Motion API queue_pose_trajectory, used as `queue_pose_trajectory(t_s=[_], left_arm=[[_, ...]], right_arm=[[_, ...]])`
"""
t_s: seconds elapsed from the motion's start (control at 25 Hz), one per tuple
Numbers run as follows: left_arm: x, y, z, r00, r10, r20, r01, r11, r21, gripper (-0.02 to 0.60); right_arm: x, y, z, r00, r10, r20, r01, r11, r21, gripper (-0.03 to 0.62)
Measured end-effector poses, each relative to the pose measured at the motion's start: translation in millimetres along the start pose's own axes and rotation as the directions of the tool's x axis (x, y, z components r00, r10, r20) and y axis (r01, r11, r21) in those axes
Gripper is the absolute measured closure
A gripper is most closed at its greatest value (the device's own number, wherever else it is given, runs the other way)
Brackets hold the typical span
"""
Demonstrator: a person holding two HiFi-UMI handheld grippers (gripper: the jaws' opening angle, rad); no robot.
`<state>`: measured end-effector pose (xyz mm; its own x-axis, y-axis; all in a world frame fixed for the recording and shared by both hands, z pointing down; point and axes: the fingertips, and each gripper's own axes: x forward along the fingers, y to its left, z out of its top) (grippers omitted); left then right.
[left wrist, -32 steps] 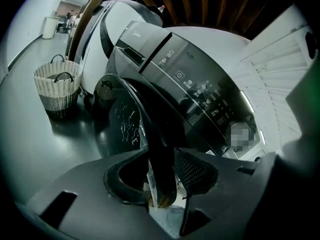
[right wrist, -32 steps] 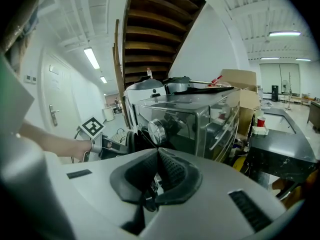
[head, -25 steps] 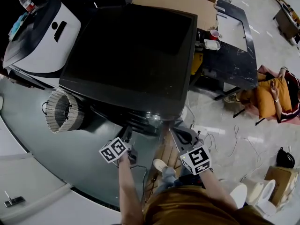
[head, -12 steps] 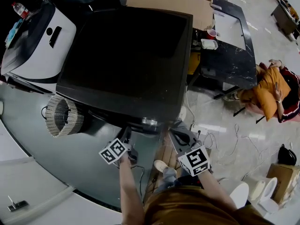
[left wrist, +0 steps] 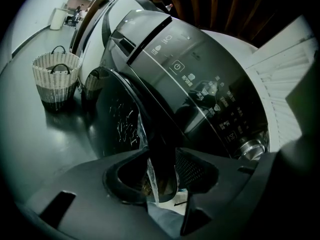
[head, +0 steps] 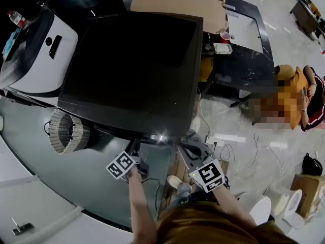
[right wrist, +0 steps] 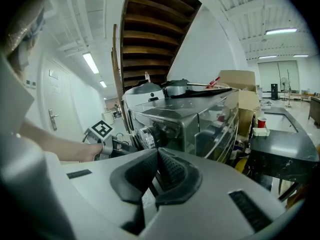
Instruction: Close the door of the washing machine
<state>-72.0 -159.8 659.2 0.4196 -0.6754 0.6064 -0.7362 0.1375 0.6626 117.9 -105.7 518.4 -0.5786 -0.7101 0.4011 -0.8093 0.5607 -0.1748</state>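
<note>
The dark washing machine [head: 137,65] fills the head view's middle. In the left gripper view its round glass door [left wrist: 112,121] stands ajar below the control panel [left wrist: 210,94]. The door's near edge, with a strip of plastic film on it, runs between the jaws of my left gripper [left wrist: 162,176], and both pads press on it. From above, my left gripper [head: 136,146] sits under the machine's front edge. My right gripper [right wrist: 156,166] is shut with nothing in it. It hangs just right of the left one [head: 189,145], level with the machine's knob [right wrist: 145,136].
A wicker basket [left wrist: 55,79] stands on the floor left of the machine. A white appliance [head: 35,50] is behind it. A cardboard box [head: 177,4] and a black table [head: 244,70] with a red cup [head: 225,36] lie beyond. Cables [head: 223,149] trail on the floor. A person [head: 292,98] sits at the right.
My left gripper has shifted a little along the machine's front with the door's edge between its jaws. The right gripper has stayed where it was. The view has drifted slightly.
</note>
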Motion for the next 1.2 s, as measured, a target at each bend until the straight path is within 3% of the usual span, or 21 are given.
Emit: queue_pose_trajectory(t_s=[0.24, 0.4, 0.56, 0.76, 0.88, 1.04, 1.2], left_arm=[[-1, 0, -3, 1.000, 0.012, 0.004, -0.012, 1.000, -0.019, 0.391], [-6, -3, -3, 0.999, -0.017, 0.028, 0.018, 0.999, -0.031, 0.391], [-20, -6, -8, 0.999, -0.010, 0.040, 0.009, 0.999, 0.039, 0.345], [-57, -26, 6, 0.991, -0.042, 0.129, 0.024, 0.990, 0.135, 0.406], [-85, -39, 13, 0.983, -0.047, 0.176, 0.002, 0.970, 0.244, 0.460], [-128, -61, 14, 0.975, -0.058, 0.214, -0.035, 0.912, 0.409, 0.541], [-169, -80, 13, 0.961, -0.092, 0.260, -0.047, 0.875, 0.482, 0.555]], right_arm=[[-8, -6, 1, 0.999, -0.031, 0.013, 0.031, 0.999, 0.015, 0.582], [-15, -7, 4, 0.998, -0.058, 0.035, 0.059, 0.998, -0.007, 0.582], [-26, -2, 8, 0.996, -0.075, 0.054, 0.076, 0.997, -0.017, 0.582], [-37, 12, 16, 0.993, -0.083, 0.089, 0.086, 0.996, -0.026, 0.582], [-43, 26, 22, 0.991, -0.076, 0.112, 0.082, 0.996, -0.046, 0.582], [-53, 52, 29, 0.989, -0.058, 0.135, 0.069, 0.995, -0.075, 0.582], [-63, 76, 36, 0.986, -0.051, 0.161, 0.069, 0.992, -0.110, 0.582]])
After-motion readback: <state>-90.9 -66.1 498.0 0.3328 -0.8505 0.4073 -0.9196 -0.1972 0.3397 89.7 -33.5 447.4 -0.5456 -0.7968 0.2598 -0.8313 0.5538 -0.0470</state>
